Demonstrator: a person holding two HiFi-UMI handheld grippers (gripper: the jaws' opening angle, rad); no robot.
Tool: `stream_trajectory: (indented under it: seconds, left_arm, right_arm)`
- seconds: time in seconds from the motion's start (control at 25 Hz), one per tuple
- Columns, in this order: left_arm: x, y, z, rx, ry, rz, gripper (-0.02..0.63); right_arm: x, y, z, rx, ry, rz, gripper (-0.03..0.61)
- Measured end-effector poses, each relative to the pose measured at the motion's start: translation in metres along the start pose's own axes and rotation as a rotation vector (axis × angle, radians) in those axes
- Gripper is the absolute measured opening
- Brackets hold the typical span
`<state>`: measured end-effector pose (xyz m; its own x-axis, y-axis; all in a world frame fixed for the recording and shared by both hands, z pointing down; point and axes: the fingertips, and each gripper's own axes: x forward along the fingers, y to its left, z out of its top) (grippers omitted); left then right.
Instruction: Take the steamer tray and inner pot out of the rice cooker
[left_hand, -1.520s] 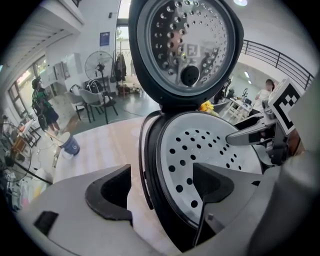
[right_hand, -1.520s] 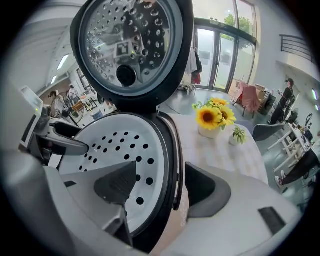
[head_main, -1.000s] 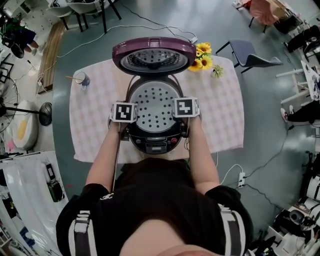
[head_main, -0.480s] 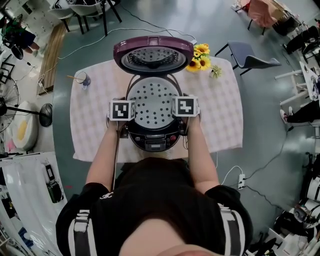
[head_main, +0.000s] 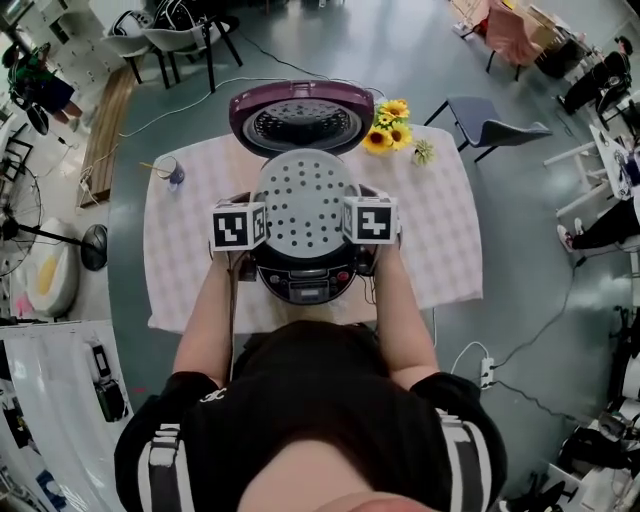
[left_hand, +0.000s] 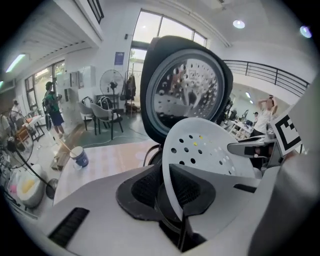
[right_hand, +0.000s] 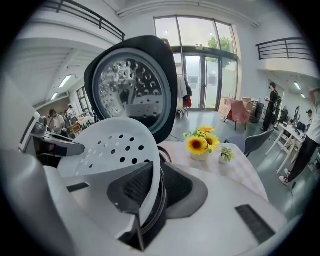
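Note:
The white perforated steamer tray (head_main: 305, 200) hangs level above the open rice cooker (head_main: 305, 278), lifted clear of its mouth. My left gripper (head_main: 245, 232) grips the tray's left rim and my right gripper (head_main: 365, 225) its right rim. In the left gripper view the tray (left_hand: 210, 150) stands edge-on between the dark pads of my left gripper (left_hand: 167, 190), whose jaws are closing on the rim. The right gripper view shows the same: the tray (right_hand: 117, 145) is pinched by my right gripper (right_hand: 155, 187), jaws closing. The inner pot is hidden under the tray. The purple lid (head_main: 303, 115) stands open behind.
The cooker sits on a table with a checked cloth (head_main: 440, 230). A vase of sunflowers (head_main: 390, 125) stands at the back right and a small cup (head_main: 170, 168) with a stick at the back left. A grey chair (head_main: 490, 110) is beyond the table.
Both grippers have risen together with the steamer tray, which has come up out of the cooker's mouth and now looks larger and nearer to the lid.

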<state>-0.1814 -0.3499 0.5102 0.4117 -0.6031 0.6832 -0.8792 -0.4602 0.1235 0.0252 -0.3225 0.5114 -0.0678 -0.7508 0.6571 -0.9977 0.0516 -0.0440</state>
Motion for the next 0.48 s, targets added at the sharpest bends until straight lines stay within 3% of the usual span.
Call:
stream_trajectory:
  seconds: [0.12, 0.48]
  left_arm:
    - [-0.014, -0.012, 0.011, 0.013, -0.050, -0.037, 0.025]
    - [-0.036, -0.064, 0.047, 0.103, -0.179, -0.179, 0.025]
  right_arm:
    - [-0.019, 0.002, 0.007, 0.001, -0.040, -0.011, 0.029]
    - [-0.086, -0.030, 0.017, 0.072, -0.176, -0.126, 0.025]
